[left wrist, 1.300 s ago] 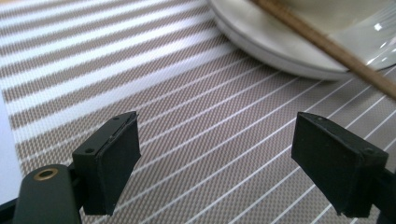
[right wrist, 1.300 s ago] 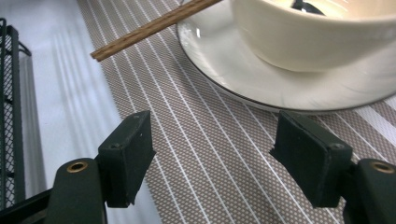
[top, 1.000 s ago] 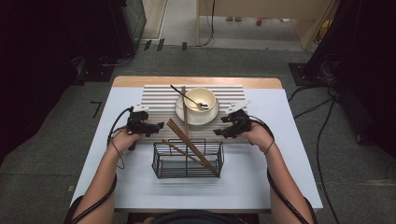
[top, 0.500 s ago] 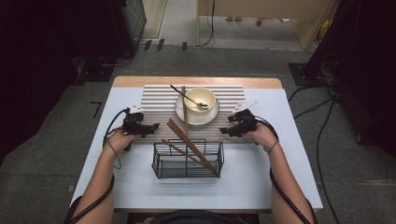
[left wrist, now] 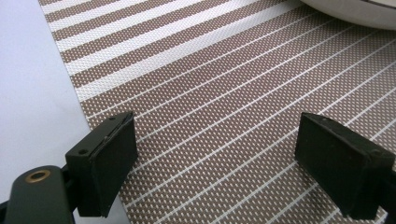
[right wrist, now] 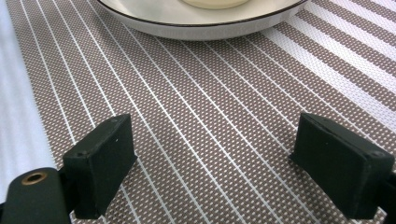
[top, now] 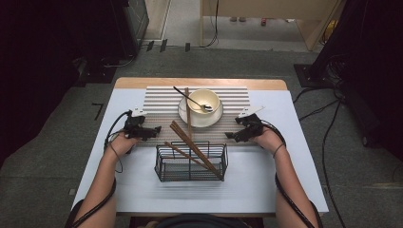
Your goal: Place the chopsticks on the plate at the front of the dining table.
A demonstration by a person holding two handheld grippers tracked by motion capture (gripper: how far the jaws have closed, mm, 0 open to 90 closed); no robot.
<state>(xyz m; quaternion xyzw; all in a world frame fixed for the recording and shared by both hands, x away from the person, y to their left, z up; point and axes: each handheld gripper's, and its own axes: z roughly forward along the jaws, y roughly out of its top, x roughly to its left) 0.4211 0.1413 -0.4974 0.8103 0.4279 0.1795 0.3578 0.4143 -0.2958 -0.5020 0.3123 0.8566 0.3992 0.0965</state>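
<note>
A cream bowl (top: pixel 205 100) stands on a white plate (top: pixel 186 115) at the middle of a brown-and-white striped placemat (top: pixel 237 95). A spoon (top: pixel 190 99) rests in the bowl, and one chopstick (top: pixel 188 124) lies along the plate's left side. My left gripper (top: pixel 157 129) rests open on the mat left of the plate, empty, its fingertips (left wrist: pixel 109 163) low over the weave. Right of the plate, my right gripper (top: pixel 229 137) is open; its jaws have just been opening, with nothing between them. The plate's rim (right wrist: pixel 201 25) lies ahead of its fingers (right wrist: pixel 100 163).
A black wire basket (top: pixel 191 164) stands near the front of the white table (top: pixel 285 171), with brown chopsticks (top: pixel 197 149) leaning out of it toward the plate. The plate's edge (left wrist: pixel 355 11) shows in the left gripper view. Cables trail from both grippers.
My right gripper has drifted a little right and lower, away from the plate. The left gripper has stayed almost where it was.
</note>
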